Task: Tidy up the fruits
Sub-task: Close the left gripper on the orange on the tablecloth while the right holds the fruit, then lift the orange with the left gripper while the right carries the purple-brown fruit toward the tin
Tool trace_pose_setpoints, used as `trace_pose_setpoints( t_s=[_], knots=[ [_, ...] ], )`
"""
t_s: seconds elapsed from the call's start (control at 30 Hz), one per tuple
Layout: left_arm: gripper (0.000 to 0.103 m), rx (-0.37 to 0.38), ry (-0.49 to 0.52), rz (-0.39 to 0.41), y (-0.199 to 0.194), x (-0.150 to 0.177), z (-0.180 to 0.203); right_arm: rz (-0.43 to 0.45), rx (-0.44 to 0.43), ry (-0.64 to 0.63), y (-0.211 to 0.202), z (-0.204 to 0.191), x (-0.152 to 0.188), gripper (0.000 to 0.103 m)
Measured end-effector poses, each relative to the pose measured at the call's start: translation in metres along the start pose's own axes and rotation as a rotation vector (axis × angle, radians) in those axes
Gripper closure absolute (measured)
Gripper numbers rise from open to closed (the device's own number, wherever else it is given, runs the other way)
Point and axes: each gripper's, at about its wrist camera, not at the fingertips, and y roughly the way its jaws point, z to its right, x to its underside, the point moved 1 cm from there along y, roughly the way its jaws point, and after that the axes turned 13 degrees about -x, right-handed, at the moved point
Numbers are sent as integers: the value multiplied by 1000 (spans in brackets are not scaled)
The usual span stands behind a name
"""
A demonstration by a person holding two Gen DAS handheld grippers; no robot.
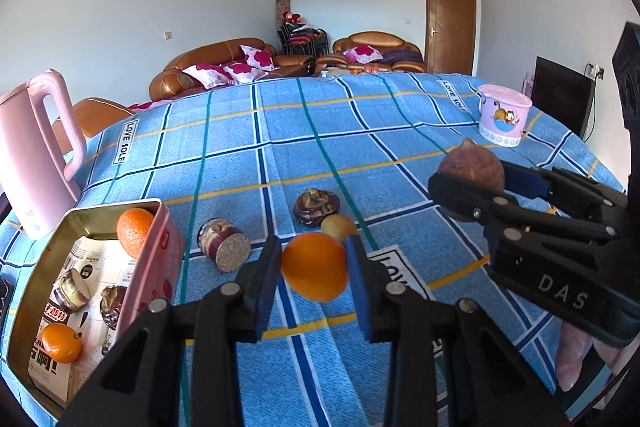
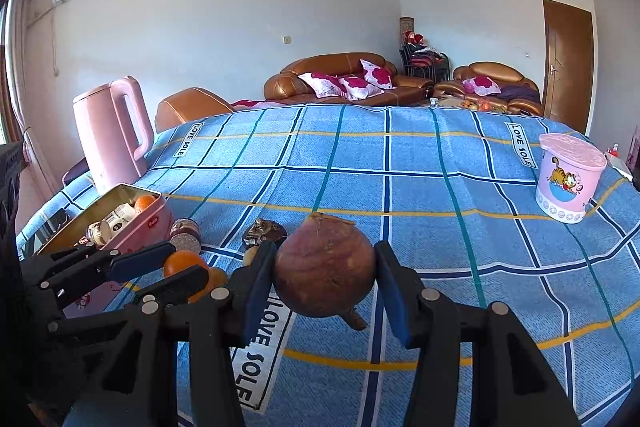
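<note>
- The table [image 1: 400,131], under a blue plaid cloth, carried everything in front of you.
- A pink kettle [image 1: 36,155] stood at the table's far left edge, just behind the tin.
- The pink tin [image 1: 160,239] lay open at your left. Inside, on printed paper, were two oranges, one leaning in the far corner [image 1: 134,229] and one near the front [image 1: 61,343], plus a small jar and a dark wrapped piece.
- A pink lidded tub [image 1: 505,115] with a cartoon cat stood closed at the far right, well apart from the fruit; I could not tell what it held.
- Your right gripper [image 2: 325,275] was clamped on a round purple-brown fruit [image 2: 325,275], both pads against its sides, held above the cloth.
- Your left gripper [image 1: 314,267] was closed around the orange [image 1: 314,267], a pad on each side, just right of the tin.
- On the cloth near the tin lay a cut purple piece [image 1: 223,243], a dark brown fruit [image 1: 316,207] and, just behind the gripped orange, a small yellowish fruit [image 1: 338,227].
</note>
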Motion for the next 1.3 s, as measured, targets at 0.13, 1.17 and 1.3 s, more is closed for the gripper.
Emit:
trace_pose_setpoints(
  t_s=[0.13,1.17,1.3],
  knots=[
    [68,-6,-19,21,-4,0,-4,15,-6,-4,-3,0,0,51],
    [68,-48,-95,151,-29,3,-19,113,-20,-54,-22,-10,1,51],
    [68,-54,-98,165,-32,4,-19,121,-21,-57,-24,-10,1,51]
  ],
)
